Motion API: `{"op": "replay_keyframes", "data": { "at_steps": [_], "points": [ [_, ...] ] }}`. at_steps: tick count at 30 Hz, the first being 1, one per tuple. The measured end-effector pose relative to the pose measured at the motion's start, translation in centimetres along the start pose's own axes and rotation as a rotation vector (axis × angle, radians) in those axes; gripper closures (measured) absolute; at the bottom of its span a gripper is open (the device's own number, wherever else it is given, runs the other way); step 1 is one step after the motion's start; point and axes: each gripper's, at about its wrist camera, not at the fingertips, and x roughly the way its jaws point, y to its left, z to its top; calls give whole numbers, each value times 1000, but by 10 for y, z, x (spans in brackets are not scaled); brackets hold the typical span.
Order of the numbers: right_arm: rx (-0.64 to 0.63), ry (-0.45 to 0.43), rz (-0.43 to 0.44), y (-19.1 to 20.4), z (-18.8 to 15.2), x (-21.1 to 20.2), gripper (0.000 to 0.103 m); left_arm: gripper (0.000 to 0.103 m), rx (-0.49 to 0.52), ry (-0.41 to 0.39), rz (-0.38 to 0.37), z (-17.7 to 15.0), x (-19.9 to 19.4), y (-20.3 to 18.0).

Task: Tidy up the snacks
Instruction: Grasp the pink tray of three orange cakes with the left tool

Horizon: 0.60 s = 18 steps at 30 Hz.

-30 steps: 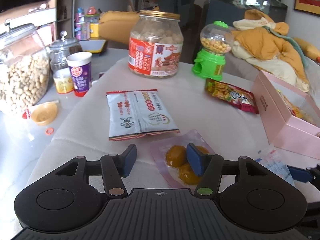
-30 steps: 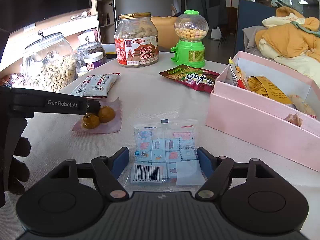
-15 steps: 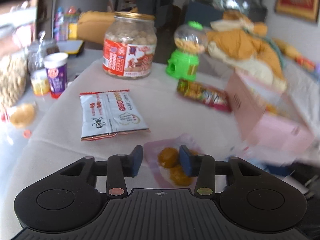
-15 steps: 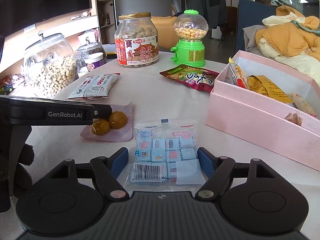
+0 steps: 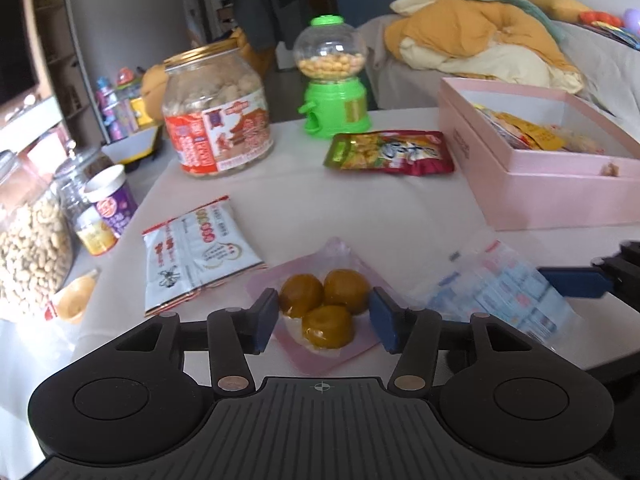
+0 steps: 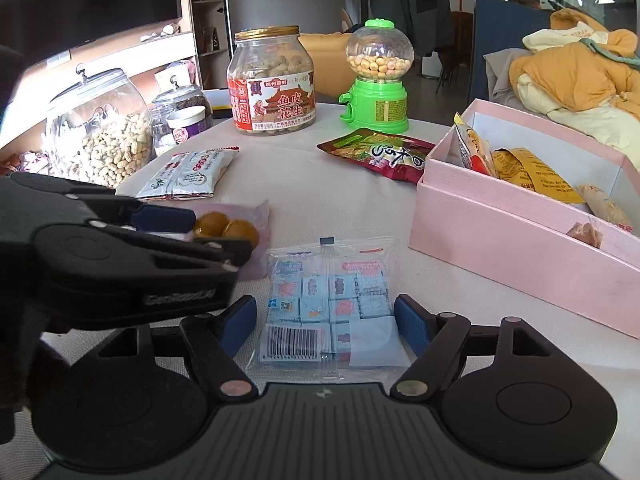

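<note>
Currently, your left gripper (image 5: 323, 315) has just reopened around the pink pouch (image 5: 316, 312) of 3 yellow sweets, apparently unclamped, dragged nearer the pink box (image 6: 520, 232). Your right gripper (image 6: 325, 324) stands wide around the blue candy bag (image 6: 328, 304).

Pink pouch of three brown balls (image 5: 320, 308), flat; blue candy bag (image 6: 330, 304) beside

The right gripper (image 6: 325, 322) rests wide apart around a clear bag of blue candies (image 6: 328, 304), pads not pressing it. Just left, the left gripper (image 6: 222, 236) reaches a pink pouch of round yellow sweets (image 6: 236, 230). A pink box (image 6: 500, 240) holding snack packets sits right; a peanut jar (image 6: 272, 84) stands behind.
</note>
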Motion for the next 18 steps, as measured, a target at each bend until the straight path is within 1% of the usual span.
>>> {"op": "replay_keyframes", "data": {
  "at_steps": [3,6,12,14,18],
  "points": [
    [0,0,0,0,0,0,26,45,-29,9,0,2,2,8],
    [0,0,0,0,0,0,26,45,-36,6,-5,4,4,9],
    [0,0,0,0,0,0,26,46,-97,-26,-34,3,10,13],
    [-2,1,1,0,0,0,25,46,-90,-51,-35,-2,8,12],
    [-2,0,2,1,-1,0,25,46,-66,-46,-46,-1,8,13]
  ]
}}
